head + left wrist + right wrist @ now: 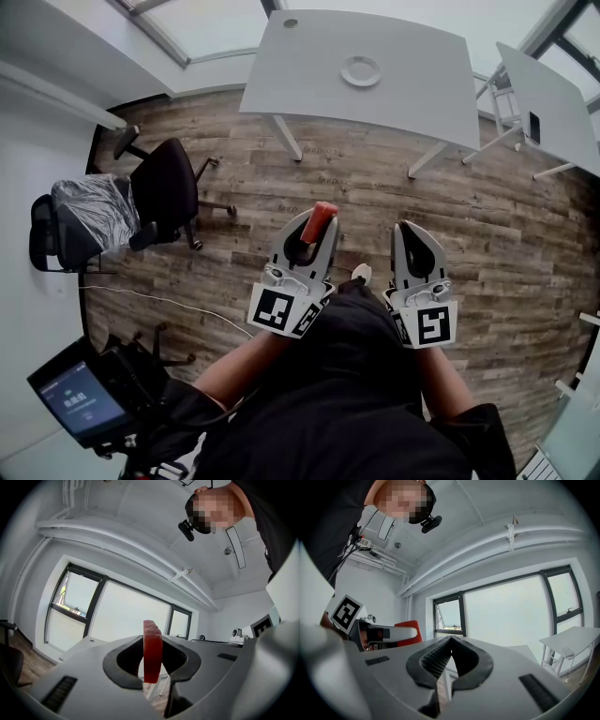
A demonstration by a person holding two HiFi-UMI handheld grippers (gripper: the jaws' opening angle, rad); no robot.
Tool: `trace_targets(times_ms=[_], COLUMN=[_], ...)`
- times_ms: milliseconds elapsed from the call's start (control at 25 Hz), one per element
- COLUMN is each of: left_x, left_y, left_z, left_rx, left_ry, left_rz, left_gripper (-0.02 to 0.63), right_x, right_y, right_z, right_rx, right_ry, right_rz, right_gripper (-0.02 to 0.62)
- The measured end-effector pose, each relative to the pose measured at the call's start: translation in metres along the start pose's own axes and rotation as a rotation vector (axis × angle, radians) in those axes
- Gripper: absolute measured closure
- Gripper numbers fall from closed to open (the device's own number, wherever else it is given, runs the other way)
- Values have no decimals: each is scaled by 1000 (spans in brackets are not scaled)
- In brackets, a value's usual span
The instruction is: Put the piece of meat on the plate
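Observation:
A red slab of meat [320, 218] stands upright between the jaws of my left gripper [314, 225], which is shut on it; in the left gripper view the meat [152, 651] fills the gap between the pads. The meat [408, 633] also shows as a red patch at the left of the right gripper view. My right gripper [414, 231] is held level beside the left one, shut with nothing in it, its tips [451, 641] meeting. The white plate [361, 71] lies on the far white table [309, 75], well beyond both grippers.
A second white table [548, 98] stands at the far right. A black office chair [169, 192] and a plastic-wrapped chair [80, 220] stand on the wooden floor at the left. A device with a lit screen [80, 398] sits at the lower left.

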State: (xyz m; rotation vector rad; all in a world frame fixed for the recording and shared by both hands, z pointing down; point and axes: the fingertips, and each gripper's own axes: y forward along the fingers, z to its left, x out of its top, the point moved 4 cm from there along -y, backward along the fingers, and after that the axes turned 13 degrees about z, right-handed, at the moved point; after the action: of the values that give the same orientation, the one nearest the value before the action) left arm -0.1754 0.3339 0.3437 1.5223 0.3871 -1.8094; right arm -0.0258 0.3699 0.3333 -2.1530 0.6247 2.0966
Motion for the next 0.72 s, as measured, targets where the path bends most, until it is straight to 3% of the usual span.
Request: trace_targets(times_ms=[400, 520, 720], left_x=[-23, -19, -16], left_y=[13, 16, 10], left_z=[-61, -57, -35], left_rx=[45, 80, 156], left_ry=[26, 30, -35], left_rz=[-26, -37, -69], left_gripper=[515, 515, 515], right_x=[-26, -27, -24], right_y=[-52, -47, -42], right_z=[-48, -54, -63], right_rx=[28, 63, 89], right_ry=[-3, 1, -34], right_rz=[-44, -25, -8], right_gripper=[589, 591, 589])
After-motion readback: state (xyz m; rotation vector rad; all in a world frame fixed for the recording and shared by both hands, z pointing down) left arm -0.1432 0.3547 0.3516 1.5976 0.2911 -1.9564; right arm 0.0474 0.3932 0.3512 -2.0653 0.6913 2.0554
